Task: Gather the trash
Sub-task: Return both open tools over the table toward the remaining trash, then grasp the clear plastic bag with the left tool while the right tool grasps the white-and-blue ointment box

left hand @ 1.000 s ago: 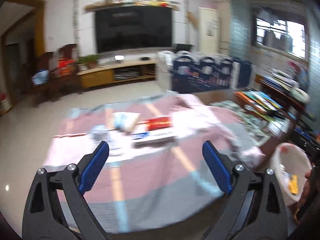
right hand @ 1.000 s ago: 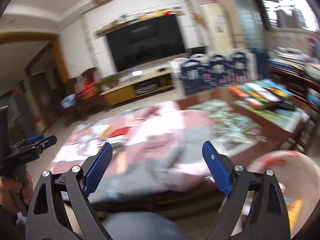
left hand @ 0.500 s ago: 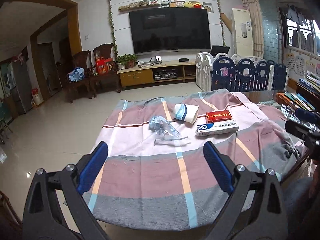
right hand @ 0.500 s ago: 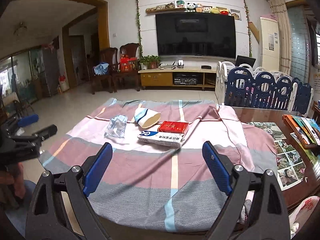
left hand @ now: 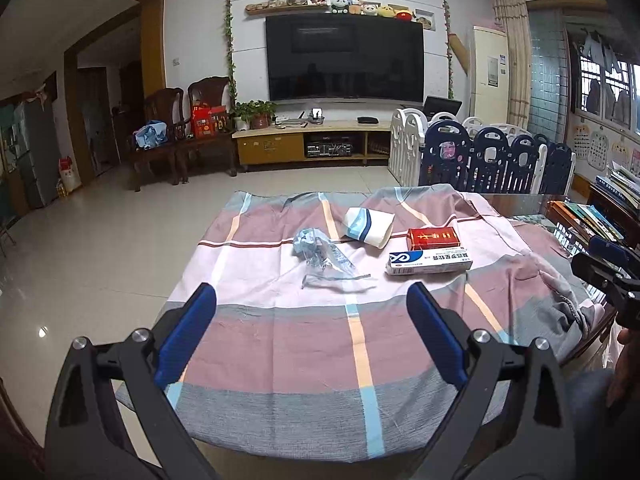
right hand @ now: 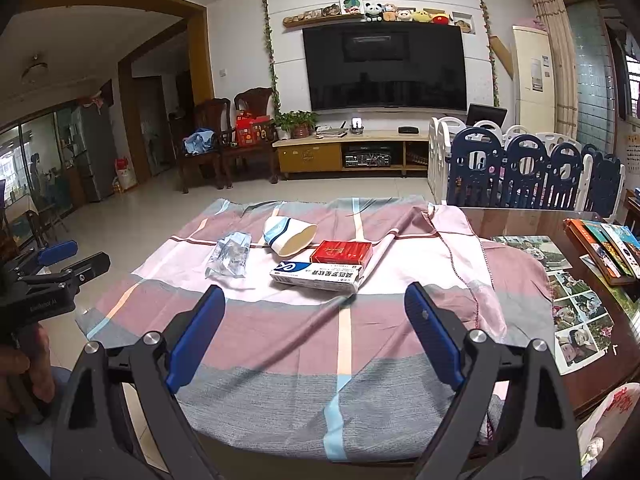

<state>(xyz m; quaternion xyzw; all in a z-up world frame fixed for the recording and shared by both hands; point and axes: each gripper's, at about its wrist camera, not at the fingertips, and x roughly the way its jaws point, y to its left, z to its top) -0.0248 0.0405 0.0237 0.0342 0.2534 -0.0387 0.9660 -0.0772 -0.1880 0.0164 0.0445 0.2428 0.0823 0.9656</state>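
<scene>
Left claw (left hand: pixel 312 300) and right claw (right hand: pixel 314 300) both wide apart, empty, tilted slightly downward, side by side.

both views sharp, no motion blur. even, fairly bright indoor light; daylight enters from window (left hand: pixel 608 92) at right, slightly blown out. floor (left hand: pixel 80 264) glossy with soft glare spots at left. tv (right hand: pixel 384 68) dark with faint reflections. strong fisheye bend at edges, dark vignette in corners. cloth (right hand: pixel 340 320) has soft shadows near front edge. colours a bit washed, mild grain.
</scene>
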